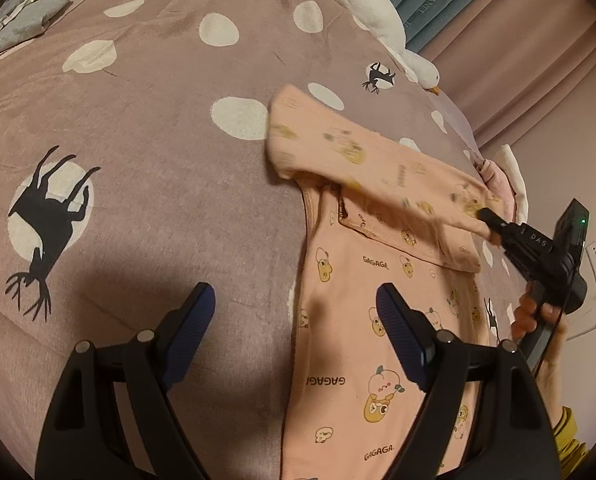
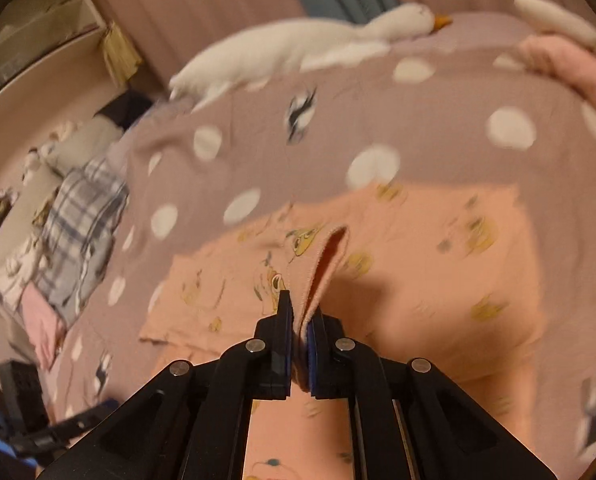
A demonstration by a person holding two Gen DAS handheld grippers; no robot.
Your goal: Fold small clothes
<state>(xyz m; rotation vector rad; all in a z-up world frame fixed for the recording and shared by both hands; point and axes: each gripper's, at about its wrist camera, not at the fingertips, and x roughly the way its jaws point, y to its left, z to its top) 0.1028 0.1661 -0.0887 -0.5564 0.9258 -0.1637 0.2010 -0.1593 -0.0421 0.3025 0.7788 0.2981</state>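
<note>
A small pink garment [image 1: 358, 320] printed with cartoon figures and "GAGAGA" lies on the mauve bedspread [image 1: 157, 160]. My left gripper [image 1: 298, 312] is open and empty, hovering over the garment's left edge. My right gripper [image 1: 484, 216] is shut on the garment's sleeve [image 1: 358, 152] and holds it lifted across the body. In the right wrist view my right gripper [image 2: 300, 312] pinches a fold of the pink fabric [image 2: 326, 264], with the rest of the garment [image 2: 438, 260] spread below, blurred by motion.
A white goose plush [image 2: 298, 48] lies along the bed's far edge by the curtains [image 1: 538, 60]. Plaid and grey clothes [image 2: 77, 232] are piled at one side. A pink folded cloth [image 2: 570, 64] sits near the edge.
</note>
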